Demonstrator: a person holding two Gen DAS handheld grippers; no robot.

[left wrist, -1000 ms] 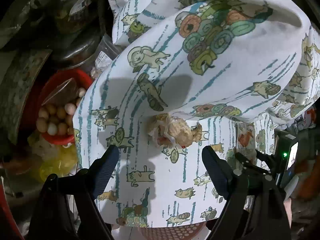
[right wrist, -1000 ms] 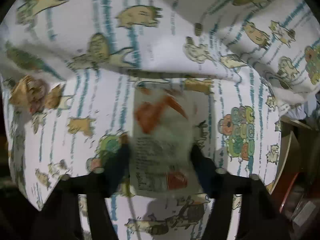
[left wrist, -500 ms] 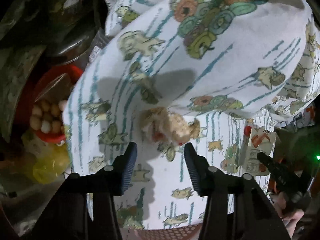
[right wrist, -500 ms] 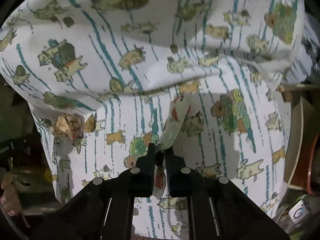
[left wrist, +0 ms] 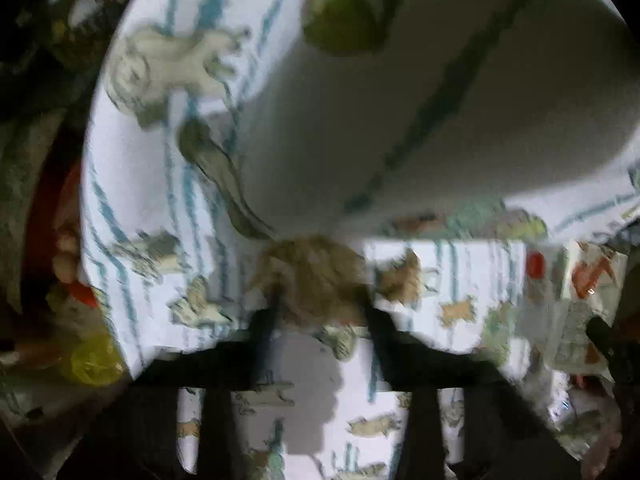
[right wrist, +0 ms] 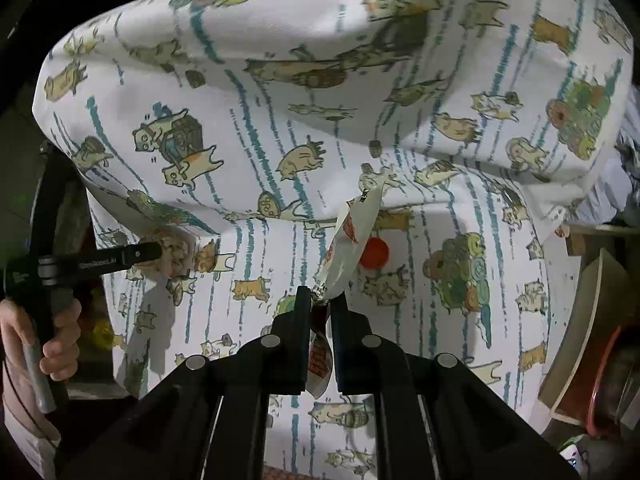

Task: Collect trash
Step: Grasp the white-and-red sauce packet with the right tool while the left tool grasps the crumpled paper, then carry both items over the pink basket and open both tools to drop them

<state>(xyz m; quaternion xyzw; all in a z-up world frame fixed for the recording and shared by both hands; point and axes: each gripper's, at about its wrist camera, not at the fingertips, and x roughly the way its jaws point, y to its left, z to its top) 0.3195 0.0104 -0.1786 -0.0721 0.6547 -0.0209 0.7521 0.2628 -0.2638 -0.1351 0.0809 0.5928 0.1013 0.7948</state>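
Note:
A crumpled tan wrapper [left wrist: 312,276] lies on a white cat-print sheet [left wrist: 160,184]. My left gripper [left wrist: 318,312] has its fingers on either side of the wrapper, closed on it; the view is blurred. In the right wrist view the left gripper [right wrist: 160,254] is at the crumpled wrapper [right wrist: 176,248]. My right gripper [right wrist: 320,304] is shut on a white and red snack packet [right wrist: 352,236] and holds it up off the sheet [right wrist: 440,360]. A red bottle cap [right wrist: 374,253] lies on the sheet behind the packet. The packet also shows at the right of the left wrist view [left wrist: 580,300].
A cat-print pillow [right wrist: 320,80] bulges over the sheet behind the trash. A red bowl with eggs [left wrist: 64,248] and a yellow bag [left wrist: 94,360] sit to the left of the bed. Boards and a red rim [right wrist: 592,340] stand at the right.
My left gripper has moved forward and closed onto the crumpled wrapper. My right gripper has lifted the packet further, uncovering the red cap.

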